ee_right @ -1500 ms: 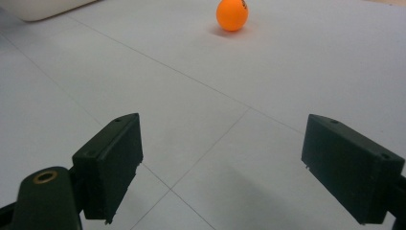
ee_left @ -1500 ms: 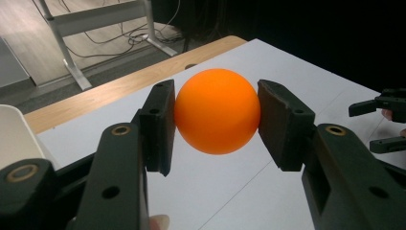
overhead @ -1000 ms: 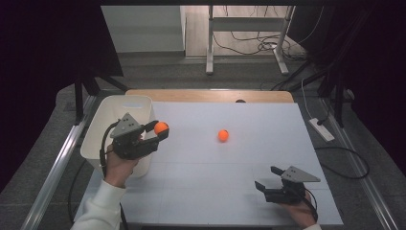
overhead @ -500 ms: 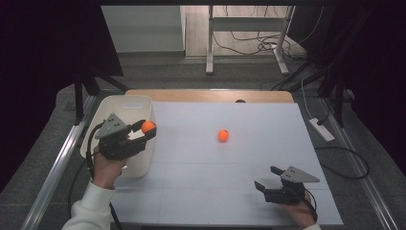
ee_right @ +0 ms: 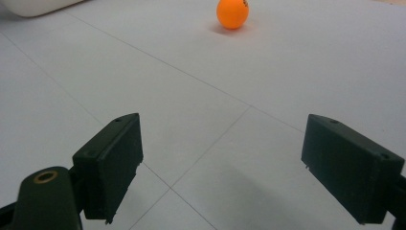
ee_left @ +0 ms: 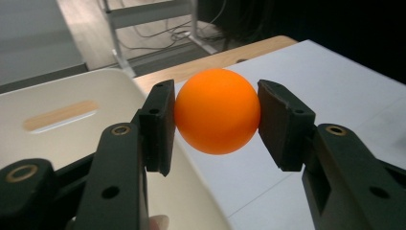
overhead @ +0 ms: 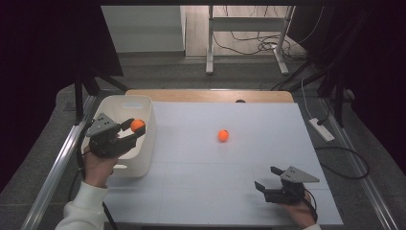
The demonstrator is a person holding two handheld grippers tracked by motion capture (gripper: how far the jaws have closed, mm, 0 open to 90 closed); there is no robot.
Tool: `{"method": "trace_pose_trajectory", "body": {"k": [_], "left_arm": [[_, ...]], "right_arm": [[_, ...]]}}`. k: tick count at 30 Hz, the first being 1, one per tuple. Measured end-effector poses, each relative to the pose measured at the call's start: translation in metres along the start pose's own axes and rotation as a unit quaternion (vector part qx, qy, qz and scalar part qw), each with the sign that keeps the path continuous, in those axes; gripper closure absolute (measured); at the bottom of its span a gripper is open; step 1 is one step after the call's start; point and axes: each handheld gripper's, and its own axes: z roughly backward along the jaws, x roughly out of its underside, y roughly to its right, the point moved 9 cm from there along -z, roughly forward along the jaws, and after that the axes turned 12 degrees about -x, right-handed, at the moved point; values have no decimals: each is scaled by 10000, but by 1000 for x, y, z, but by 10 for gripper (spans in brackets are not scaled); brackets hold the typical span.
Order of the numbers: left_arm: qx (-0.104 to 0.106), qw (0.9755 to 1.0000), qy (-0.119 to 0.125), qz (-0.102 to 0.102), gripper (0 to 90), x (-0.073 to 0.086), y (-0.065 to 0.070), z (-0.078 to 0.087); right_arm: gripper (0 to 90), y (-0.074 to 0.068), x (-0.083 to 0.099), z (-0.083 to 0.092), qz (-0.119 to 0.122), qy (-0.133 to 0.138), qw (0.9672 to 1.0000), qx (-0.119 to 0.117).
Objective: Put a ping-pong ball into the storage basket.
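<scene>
My left gripper is shut on an orange ball and holds it over the right part of the white bin at the table's left. In the left gripper view the ball is pressed between both pads, with the bin's rim just behind and below. A second orange ball lies loose near the middle of the white table top. My right gripper rests open near the front right, and in the right gripper view that loose ball lies far ahead of its wide-set jaws.
The white table top ends in a wooden strip at the far edge. Metal rails run along both sides. A power strip and cables lie on the floor to the right, and a desk frame stands beyond the table.
My left gripper has carried the orange ball leftward from the bin's right rim to over the bin. The right gripper and the loose ball have stayed put.
</scene>
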Motion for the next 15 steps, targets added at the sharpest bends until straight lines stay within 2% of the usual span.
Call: {"method": "trace_pose_trajectory", "body": {"k": [10,15], "left_arm": [[-343,9991,-182,180,507,11,-27,-7],[-415,9984,-255,274,507,13,-35,-9]], "right_arm": [[138,1,1,0,14,-48,10000,22],[138,1,1,0,8,-50,10000,46]]}}
